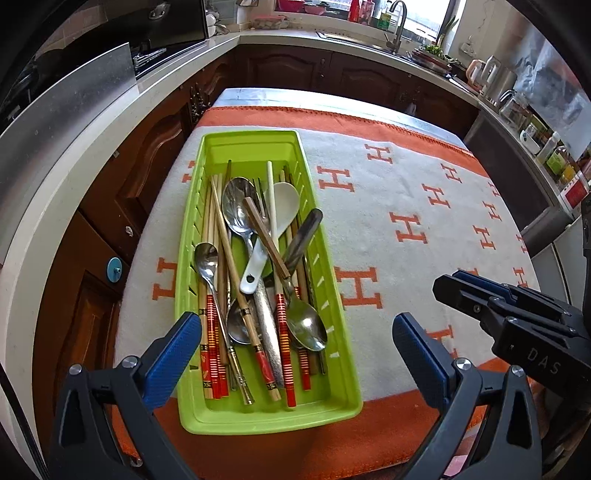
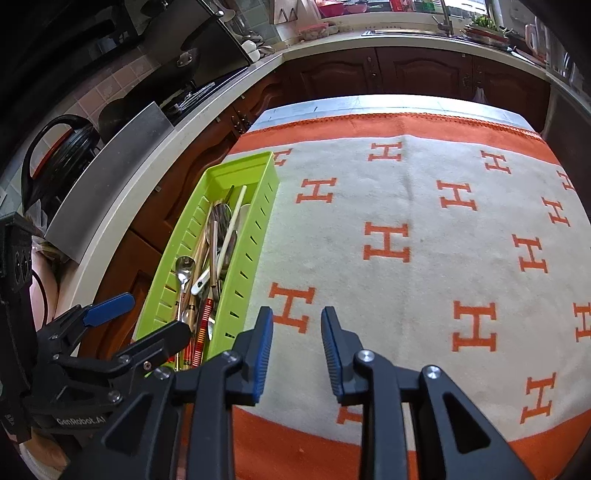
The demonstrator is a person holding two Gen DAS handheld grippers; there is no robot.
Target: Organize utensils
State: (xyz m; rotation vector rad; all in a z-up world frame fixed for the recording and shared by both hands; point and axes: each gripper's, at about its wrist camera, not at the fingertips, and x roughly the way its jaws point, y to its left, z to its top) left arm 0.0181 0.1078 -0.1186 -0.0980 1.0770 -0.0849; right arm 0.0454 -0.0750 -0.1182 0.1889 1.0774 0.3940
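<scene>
A lime green tray (image 1: 266,142) lies lengthwise on the left side of the white and orange cloth (image 1: 406,192). It holds a jumble of utensils: metal spoons (image 1: 308,326), a white plastic spoon (image 1: 286,201) and several chopsticks (image 1: 212,332), some with red-striped ends. My left gripper (image 1: 295,325) hangs wide open over the tray's near end, with nothing touching its blue pads. My right gripper (image 2: 297,314) is over bare cloth just right of the tray (image 2: 240,162), its jaws a little apart and empty. Each gripper shows in the other's view: the right gripper (image 1: 448,284) and the left gripper (image 2: 144,319).
The table's left edge runs close beside the tray, with dark wood cabinets (image 1: 147,155) below it. A pale counter (image 1: 110,110) curves round the back with a sink tap (image 1: 397,22) and bottles (image 1: 554,155) at the right. The cloth (image 2: 424,240) spreads wide to the tray's right.
</scene>
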